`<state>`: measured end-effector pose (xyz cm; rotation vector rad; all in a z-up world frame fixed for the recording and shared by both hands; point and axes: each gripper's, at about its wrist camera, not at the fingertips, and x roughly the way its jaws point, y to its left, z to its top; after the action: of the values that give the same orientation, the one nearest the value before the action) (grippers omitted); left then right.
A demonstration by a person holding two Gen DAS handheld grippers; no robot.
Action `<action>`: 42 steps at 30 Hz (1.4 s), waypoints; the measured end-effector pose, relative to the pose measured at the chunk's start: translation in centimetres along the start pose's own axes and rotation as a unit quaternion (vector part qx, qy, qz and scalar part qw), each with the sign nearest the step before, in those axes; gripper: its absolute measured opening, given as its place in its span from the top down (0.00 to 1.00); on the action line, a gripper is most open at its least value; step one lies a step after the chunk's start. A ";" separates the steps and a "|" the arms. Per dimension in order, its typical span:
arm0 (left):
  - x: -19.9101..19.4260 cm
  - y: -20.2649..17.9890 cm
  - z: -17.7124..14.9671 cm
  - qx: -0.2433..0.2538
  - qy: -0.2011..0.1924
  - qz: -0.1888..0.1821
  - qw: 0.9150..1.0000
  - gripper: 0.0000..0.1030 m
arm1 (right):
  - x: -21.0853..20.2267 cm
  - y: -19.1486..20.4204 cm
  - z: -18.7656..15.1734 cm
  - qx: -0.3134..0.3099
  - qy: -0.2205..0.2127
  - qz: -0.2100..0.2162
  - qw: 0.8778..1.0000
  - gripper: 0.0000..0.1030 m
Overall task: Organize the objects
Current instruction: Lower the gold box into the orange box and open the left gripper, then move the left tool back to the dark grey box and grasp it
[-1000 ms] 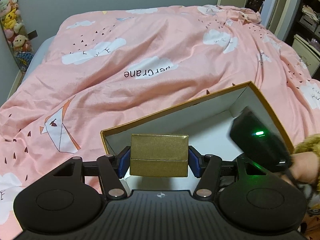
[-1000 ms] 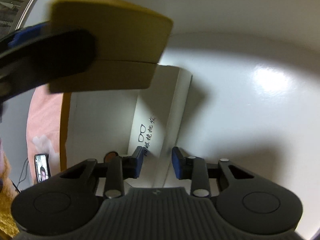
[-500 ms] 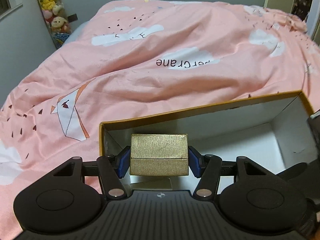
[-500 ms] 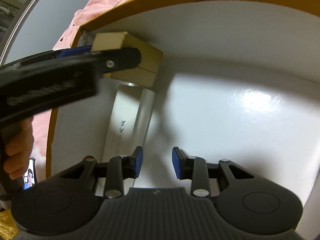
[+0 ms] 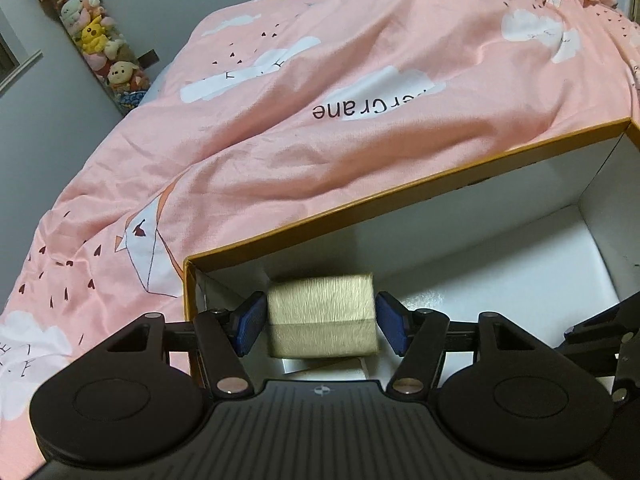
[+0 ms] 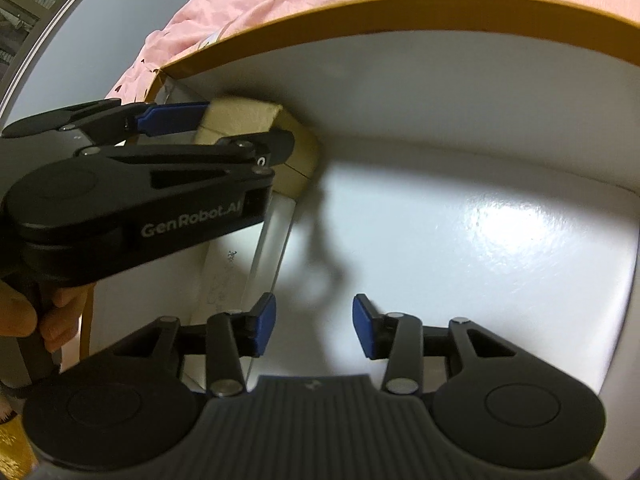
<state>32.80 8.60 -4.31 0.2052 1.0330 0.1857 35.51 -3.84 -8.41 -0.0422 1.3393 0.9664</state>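
Observation:
A small gold box (image 5: pixel 322 316) sits between the blue pads of my left gripper (image 5: pixel 322 320), low in the far left corner of a large open box with an orange rim (image 5: pixel 400 192) and white inside. The pads stand slightly apart from the gold box's sides. The gold box (image 6: pixel 256 120) rests over a flat white box (image 6: pixel 236 268) on the floor of the large box. My right gripper (image 6: pixel 314 326) is open and empty, low inside the large box (image 6: pixel 440 12) over its white floor. The left gripper (image 6: pixel 208 128) shows at the left of the right wrist view.
The large box lies on a bed with a pink duvet (image 5: pixel 320 100) printed with clouds and cranes. A tall tube of plush toys (image 5: pixel 96 48) stands against the grey wall at the far left. The white floor (image 6: pixel 480 240) of the large box spreads to the right.
My left gripper has lowered the gold box deeper into the large box's left corner, and its pads have parted slightly from it. My right gripper has drawn back a little.

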 end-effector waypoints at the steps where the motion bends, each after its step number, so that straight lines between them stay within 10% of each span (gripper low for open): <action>1: -0.2 0.3 0.0 -0.006 -0.001 0.000 1.000 0.25 | 0.2 0.0 0.1 -0.001 -0.001 -0.001 1.000 0.56; 10: -4.3 3.2 -0.4 -0.051 -0.059 -0.075 0.994 0.25 | -1.4 -0.1 -0.3 -0.044 -0.038 -0.041 0.997 0.58; 15: -6.4 6.1 -1.3 -0.097 -0.101 -0.094 0.986 0.25 | 0.6 2.4 2.5 -0.115 -0.069 -0.118 0.984 0.78; 29: -6.2 10.6 -4.7 -0.157 -0.090 -0.106 0.978 0.26 | 4.3 4.2 6.4 -0.162 -0.130 -0.133 0.969 0.90; 42: -11.1 9.6 -8.0 -0.140 -0.121 -0.123 0.975 0.26 | -0.8 6.4 3.0 -0.186 -0.175 -0.157 0.954 0.79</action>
<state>19.80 15.72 3.41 -0.1536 0.7698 0.0773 34.09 1.38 -3.76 -0.3466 0.7823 0.8919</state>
